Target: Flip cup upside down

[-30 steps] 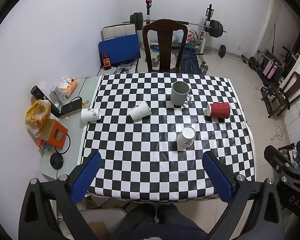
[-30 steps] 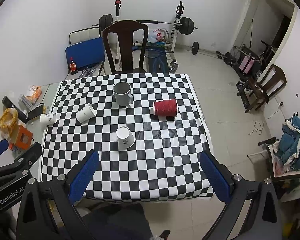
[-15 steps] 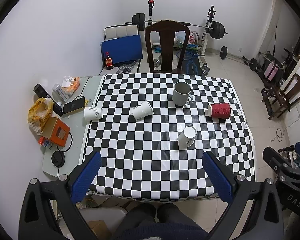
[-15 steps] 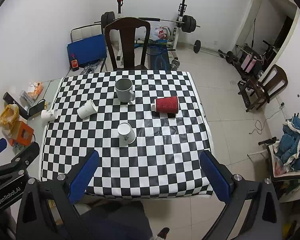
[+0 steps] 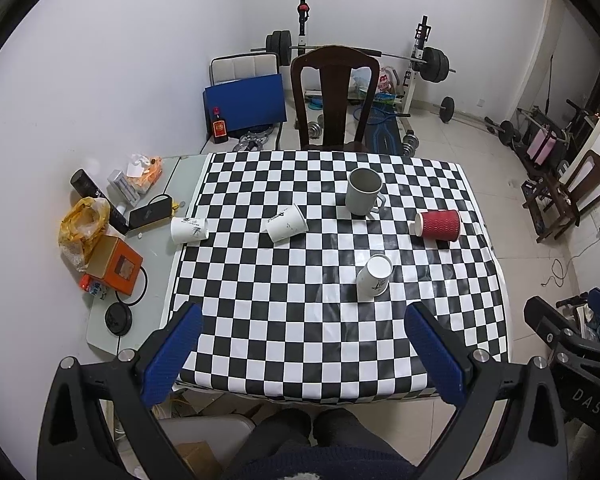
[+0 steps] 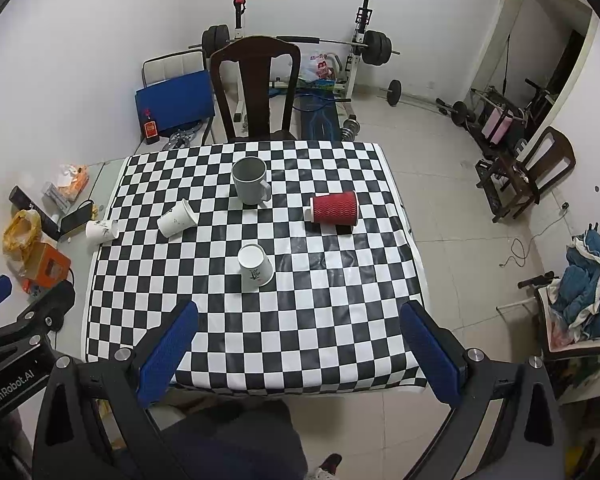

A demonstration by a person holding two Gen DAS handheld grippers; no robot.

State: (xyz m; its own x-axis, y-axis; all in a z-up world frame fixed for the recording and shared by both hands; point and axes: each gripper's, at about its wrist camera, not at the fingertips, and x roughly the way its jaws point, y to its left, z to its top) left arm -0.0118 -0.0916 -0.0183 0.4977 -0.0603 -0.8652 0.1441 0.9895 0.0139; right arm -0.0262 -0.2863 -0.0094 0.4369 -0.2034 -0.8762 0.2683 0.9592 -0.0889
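Observation:
On the checkered table (image 5: 300, 344) (image 6: 300, 340) a grey mug (image 5: 363, 191) (image 6: 251, 180) stands upright. A red ribbed paper cup (image 5: 438, 223) (image 6: 334, 209) lies on its side at the right. A white paper cup (image 5: 374, 276) (image 6: 255, 267) stands bottom up near the middle. Two more white paper cups lie on their sides, one mid-table (image 5: 286, 224) (image 6: 177, 218), one at the left edge (image 5: 189, 230) (image 6: 102, 231). My left gripper (image 5: 300, 344) and right gripper (image 6: 298, 344) are open, empty, high above the near table edge.
A dark wooden chair (image 5: 335, 96) stands at the table's far side. Left of the cloth lie an orange box (image 5: 114, 266), a yellow bag (image 5: 82, 228), a phone and small items. Weights and a bench rack (image 6: 356, 52) fill the floor behind.
Both grippers have risen and drawn back a little, so the table looks smaller and lower in view. Nothing on the table has moved.

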